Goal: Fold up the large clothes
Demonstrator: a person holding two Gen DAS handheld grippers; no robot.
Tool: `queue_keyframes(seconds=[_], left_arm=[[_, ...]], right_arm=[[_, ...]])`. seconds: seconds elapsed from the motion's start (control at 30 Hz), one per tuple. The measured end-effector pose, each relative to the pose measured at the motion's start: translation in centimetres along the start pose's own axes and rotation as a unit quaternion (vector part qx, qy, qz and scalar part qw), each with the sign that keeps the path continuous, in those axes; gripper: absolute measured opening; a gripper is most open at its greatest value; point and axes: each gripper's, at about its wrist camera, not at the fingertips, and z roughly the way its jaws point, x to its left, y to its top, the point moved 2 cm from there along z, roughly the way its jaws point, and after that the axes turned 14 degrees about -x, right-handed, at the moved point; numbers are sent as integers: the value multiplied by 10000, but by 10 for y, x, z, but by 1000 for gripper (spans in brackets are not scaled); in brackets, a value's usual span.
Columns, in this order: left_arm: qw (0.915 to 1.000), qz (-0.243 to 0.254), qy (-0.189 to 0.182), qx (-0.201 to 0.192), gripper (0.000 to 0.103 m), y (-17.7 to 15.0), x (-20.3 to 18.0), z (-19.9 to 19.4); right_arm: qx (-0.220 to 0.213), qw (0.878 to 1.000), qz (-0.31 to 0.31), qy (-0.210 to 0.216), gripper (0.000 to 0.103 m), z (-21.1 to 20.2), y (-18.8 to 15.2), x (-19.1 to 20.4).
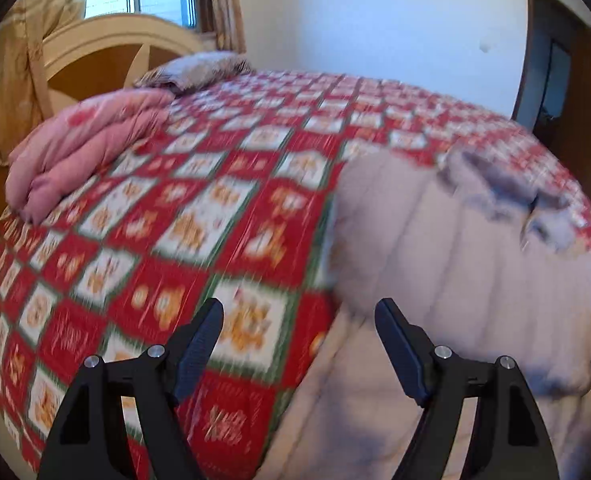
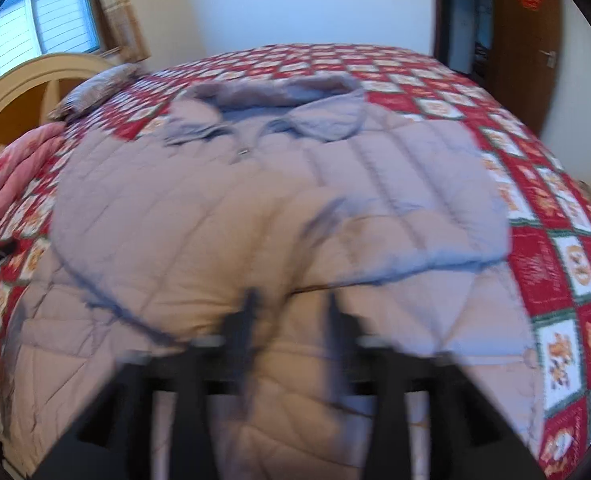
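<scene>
A large pale lilac quilted coat (image 2: 255, 208) with a fur-trimmed collar (image 2: 279, 92) lies spread on the bed, both sleeves folded over its front. In the left wrist view the coat (image 1: 455, 248) fills the right side. My left gripper (image 1: 299, 320) is open and empty, above the coat's left edge and the bedspread. My right gripper (image 2: 291, 308) is blurred, its fingers partly apart over the coat's lower front, with nothing between them that I can see.
The bed has a red, white and green checked bedspread (image 1: 175, 240). A folded pink quilt (image 1: 79, 152) and a pillow (image 1: 199, 68) lie near the cream headboard (image 1: 107, 40). A brown door (image 2: 523, 40) stands at the far right.
</scene>
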Motion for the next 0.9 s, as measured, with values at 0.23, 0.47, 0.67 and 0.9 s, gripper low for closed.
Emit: queue_keyframes(seconds=[0.23, 0.47, 0.67, 0.9], left_arm=[[9991, -66, -367, -200, 79, 29, -63, 40], [9976, 559, -169, 361, 79, -21, -111, 93], [9977, 639, -82, 198, 84, -38, -115, 96], [9981, 508, -226, 270, 86, -38, -111, 103]], right_arm=[[-616, 9978, 194, -151, 47, -17, 36, 13], [-80, 9989, 123, 454, 46, 42, 32, 54], [99, 9997, -26, 244, 39, 70, 12, 45], [17, 9996, -135, 236, 38, 74, 4, 44]])
